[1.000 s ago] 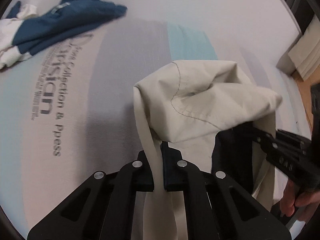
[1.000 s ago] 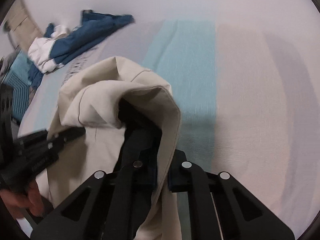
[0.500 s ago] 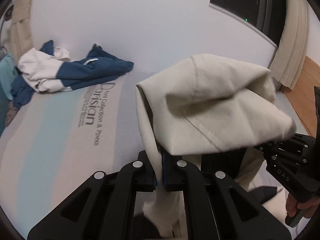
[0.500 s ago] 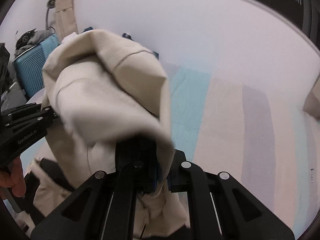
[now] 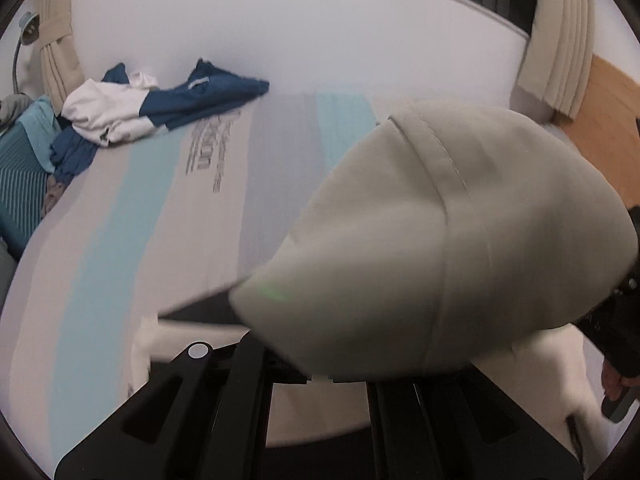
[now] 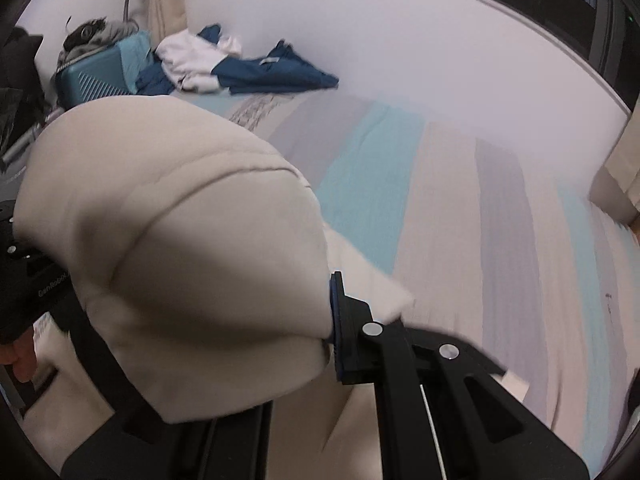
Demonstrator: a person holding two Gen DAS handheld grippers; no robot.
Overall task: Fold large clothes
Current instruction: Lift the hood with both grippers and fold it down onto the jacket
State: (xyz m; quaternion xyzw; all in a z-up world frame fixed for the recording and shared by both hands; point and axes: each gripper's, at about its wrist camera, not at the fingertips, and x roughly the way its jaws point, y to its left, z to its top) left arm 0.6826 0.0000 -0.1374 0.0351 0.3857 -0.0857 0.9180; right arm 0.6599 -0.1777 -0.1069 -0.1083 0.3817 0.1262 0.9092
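Note:
A large cream garment [image 5: 460, 240] billows in the air above the striped bed [image 5: 168, 248], blurred by motion. My left gripper [image 5: 320, 379] is shut on one edge of it, and the cloth drapes over its fingertips. In the right wrist view the same cream garment [image 6: 180, 260] bulges over my right gripper [image 6: 326, 336], which is shut on another edge; only its right finger [image 6: 352, 340] shows. Each gripper appears at the edge of the other's view: the right gripper [image 5: 616, 320] and the left gripper [image 6: 24, 292], held in hands.
A heap of blue and white clothes [image 5: 152, 108] lies at the bed's far left corner, with a teal suitcase [image 6: 96, 76] beside it. A white wall runs behind the bed, with curtains [image 5: 556, 60] and a dark window [image 6: 560, 4] to the right.
Both grippers have risen and drawn back from the wall with the cream garment. The cloth has ballooned up and now hides the fingertips; more of the room shows.

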